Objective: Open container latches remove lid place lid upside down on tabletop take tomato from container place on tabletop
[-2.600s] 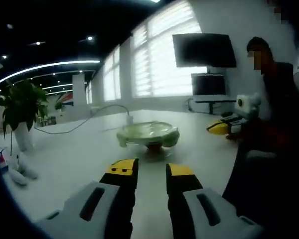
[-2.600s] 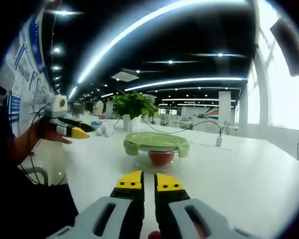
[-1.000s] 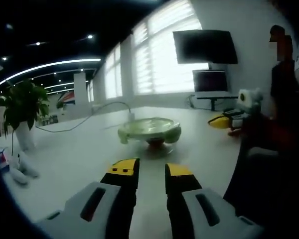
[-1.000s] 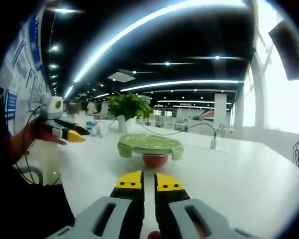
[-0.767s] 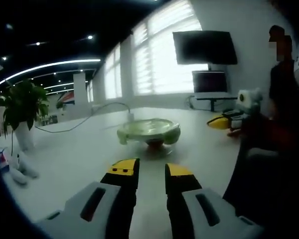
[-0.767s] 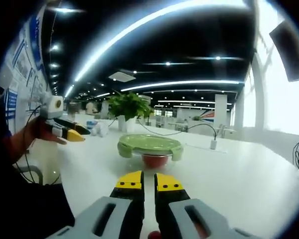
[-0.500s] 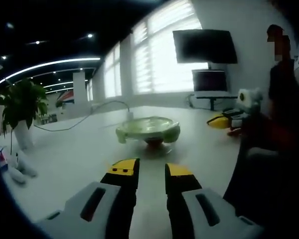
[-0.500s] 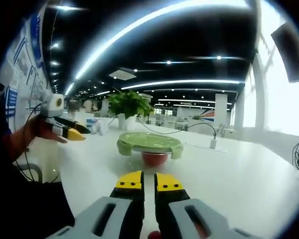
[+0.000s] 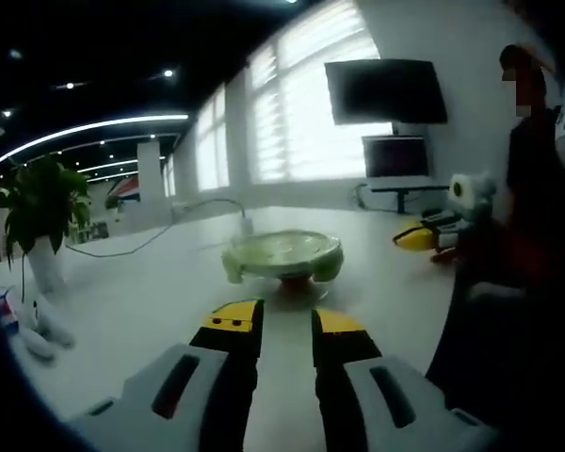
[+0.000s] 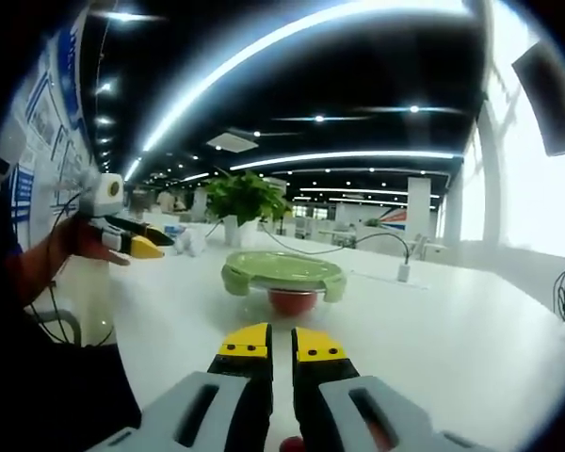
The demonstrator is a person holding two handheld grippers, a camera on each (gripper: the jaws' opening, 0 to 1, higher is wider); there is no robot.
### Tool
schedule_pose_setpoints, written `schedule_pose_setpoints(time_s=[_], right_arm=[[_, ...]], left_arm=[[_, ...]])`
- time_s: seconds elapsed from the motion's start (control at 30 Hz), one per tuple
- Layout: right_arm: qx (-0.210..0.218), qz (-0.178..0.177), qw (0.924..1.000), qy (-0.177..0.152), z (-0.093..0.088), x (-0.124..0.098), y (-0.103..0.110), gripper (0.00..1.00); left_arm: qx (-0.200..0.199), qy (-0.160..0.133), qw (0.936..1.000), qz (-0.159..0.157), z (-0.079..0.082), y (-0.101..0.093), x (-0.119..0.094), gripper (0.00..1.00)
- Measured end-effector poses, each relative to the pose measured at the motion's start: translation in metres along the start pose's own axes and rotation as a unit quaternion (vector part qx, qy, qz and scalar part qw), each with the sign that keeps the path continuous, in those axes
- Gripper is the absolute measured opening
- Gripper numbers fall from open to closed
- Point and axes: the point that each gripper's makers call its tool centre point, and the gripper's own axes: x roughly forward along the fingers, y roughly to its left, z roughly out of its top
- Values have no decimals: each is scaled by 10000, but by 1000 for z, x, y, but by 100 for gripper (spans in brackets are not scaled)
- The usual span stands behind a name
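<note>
A smooth white worktop carried a round clear container under a pale green lid, latches down, a red tomato inside. Left gripper: jaws slightly parted, empty. Right gripper: jaws nearly closed, empty. A leafy potted plant stood behind.

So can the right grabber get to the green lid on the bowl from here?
Probably yes. The right gripper points straight at the green lid, and only bare white table lies between them. It isn't touching the lid yet, so it would need to move forward.
</note>
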Motion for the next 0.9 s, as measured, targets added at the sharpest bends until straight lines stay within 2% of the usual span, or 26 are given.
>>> schedule_pose_setpoints(time_s=[0.27, 0.4, 0.6, 0.77, 0.83, 0.9], right_arm=[[6, 11, 10000, -19, -1, 0, 1, 3], [-24, -11, 9999, 111, -6, 1, -1, 3], [-13, -56, 9999, 132, -5, 2, -5, 3], [-22, -81, 9998, 173, -7, 3, -8, 3], [14, -72, 9999, 127, -4, 2, -9, 3], [254, 29, 9996, 128, -4, 3, -6, 3]], left_arm=[[191, 58, 9997, -106, 13, 5, 9, 21], [171, 103, 9997, -135, 14, 8, 13, 22], [105, 216, 9995, -213, 18, 11, 22, 22], [408, 426, 9978, -301, 26, 14, 33, 22], [490, 482, 9967, -423, 32, 13, 40, 23], [602, 568, 9942, -689, 37, 8, 51, 25]])
